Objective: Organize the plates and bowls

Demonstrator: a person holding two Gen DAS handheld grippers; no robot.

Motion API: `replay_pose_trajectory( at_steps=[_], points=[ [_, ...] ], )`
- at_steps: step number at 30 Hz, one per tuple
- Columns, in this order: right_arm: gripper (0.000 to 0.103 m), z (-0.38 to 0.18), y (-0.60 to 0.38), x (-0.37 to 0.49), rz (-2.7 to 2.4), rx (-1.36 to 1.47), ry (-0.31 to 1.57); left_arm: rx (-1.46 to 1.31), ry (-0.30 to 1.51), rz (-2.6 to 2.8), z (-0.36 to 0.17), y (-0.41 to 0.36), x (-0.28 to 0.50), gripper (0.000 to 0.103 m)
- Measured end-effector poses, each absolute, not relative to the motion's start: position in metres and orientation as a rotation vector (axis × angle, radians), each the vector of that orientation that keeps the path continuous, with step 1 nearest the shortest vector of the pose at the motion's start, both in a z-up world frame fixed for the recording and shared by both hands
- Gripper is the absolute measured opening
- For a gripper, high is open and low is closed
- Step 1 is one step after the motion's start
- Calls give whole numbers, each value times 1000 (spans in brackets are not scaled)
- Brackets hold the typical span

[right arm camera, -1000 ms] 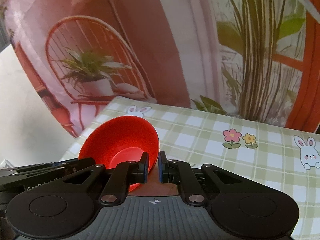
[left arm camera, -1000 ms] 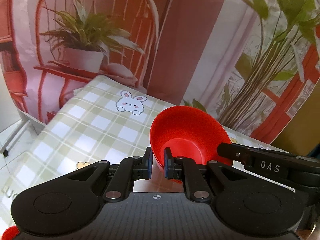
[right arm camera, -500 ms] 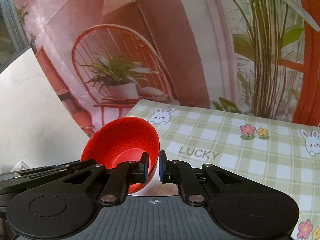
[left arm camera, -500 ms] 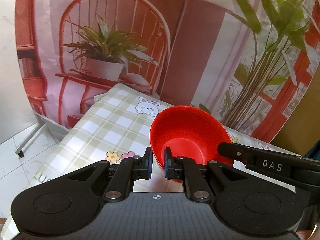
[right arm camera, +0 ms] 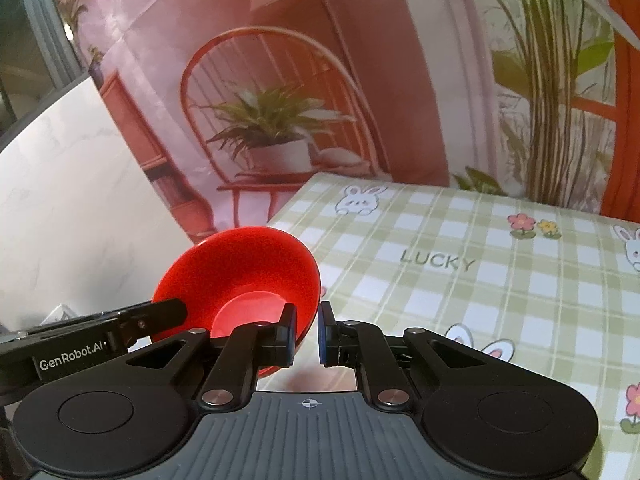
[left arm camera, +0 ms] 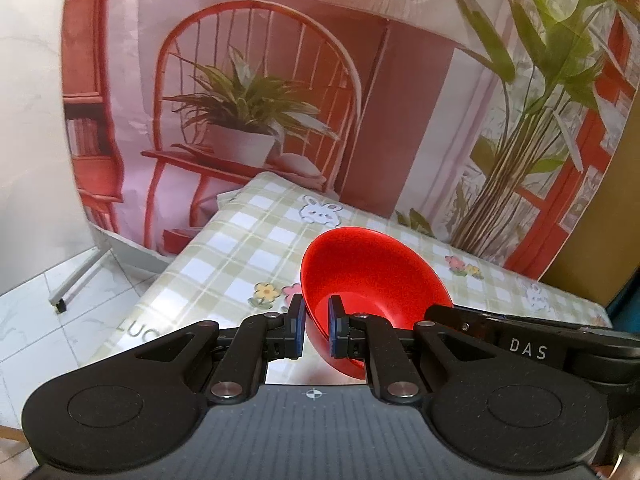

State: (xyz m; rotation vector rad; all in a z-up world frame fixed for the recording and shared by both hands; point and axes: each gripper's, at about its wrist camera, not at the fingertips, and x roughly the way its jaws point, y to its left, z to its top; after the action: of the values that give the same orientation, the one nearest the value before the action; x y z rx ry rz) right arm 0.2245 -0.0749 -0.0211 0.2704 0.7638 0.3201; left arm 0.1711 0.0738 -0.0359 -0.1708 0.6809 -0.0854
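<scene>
With both grippers, left and right, clamped on the bowl rim, it's mid-carry, lower centre; next needs a level set-down.

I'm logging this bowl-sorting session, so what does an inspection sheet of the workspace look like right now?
Surface: table under a green checked cloth printed with rabbits, flowers and "LUCKY".
Job's things: one red bowl, empty, lifted clear of the cloth and tilted; no plates seen.
Clutter: nothing seen.
Grippers: left gripper shut on the bowl's rim at one side; right gripper shut on the rim at the opposite side.
Cables: nothing seen.
Surroundings: printed backdrop of a red chair, potted plant and lamp behind the table; white tiled floor beside it.
</scene>
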Motion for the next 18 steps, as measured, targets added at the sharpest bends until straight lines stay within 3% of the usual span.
replay_pose_trajectory(
  at_steps=[18],
  points=[
    [12,-22,-23,203,381,223,805,-203,676,-82,-41,120,130,13]
  ],
)
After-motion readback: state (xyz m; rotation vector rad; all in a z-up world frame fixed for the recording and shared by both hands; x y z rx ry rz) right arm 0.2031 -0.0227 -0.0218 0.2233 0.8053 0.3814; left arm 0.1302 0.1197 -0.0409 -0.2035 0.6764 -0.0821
